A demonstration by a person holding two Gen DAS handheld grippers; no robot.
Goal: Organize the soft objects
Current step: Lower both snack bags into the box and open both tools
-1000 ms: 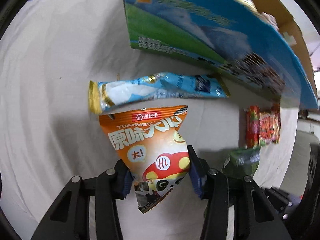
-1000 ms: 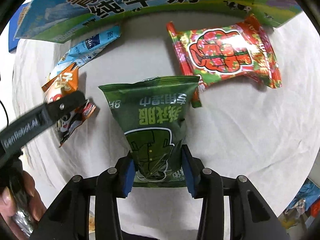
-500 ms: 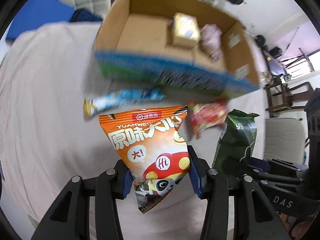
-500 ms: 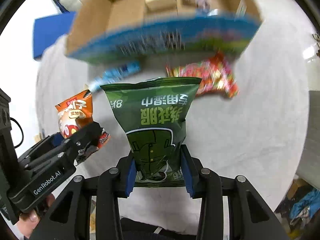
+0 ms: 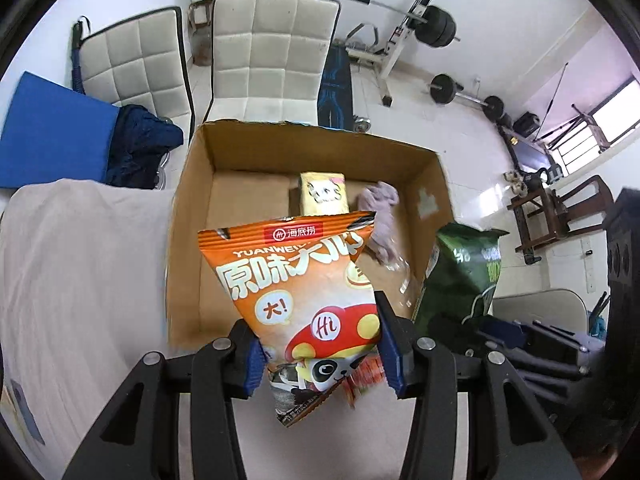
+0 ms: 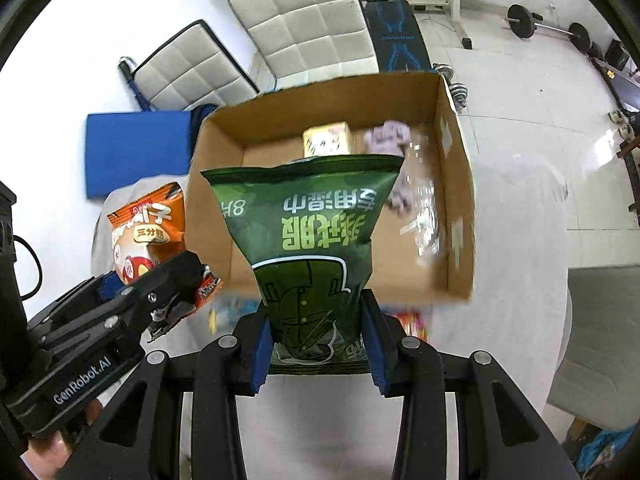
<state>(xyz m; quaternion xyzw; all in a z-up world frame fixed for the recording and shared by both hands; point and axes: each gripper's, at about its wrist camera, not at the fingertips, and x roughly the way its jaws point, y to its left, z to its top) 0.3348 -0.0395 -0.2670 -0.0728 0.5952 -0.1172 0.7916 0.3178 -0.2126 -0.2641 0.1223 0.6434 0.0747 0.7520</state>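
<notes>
Left tool (image 5: 320, 350) clamped on the lower half of the orange snack bag (image 5: 298, 280), held up over the near edge of the open cardboard box (image 5: 188, 240). Inside the box sit a yellow pack (image 5: 322, 194) and, to its right, a purple soft item (image 5: 380, 216). Right tool (image 6: 316, 346) grips the green snack bag (image 6: 312, 240) by its bottom, likewise raised before the box on the cloth-covered worktop (image 5: 80, 260).

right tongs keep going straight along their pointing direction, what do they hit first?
Probably the cardboard box: the right tongs, shut on the green snack bag, point into its open top, so the bag likely meets the box floor first. Depth unclear.
</notes>
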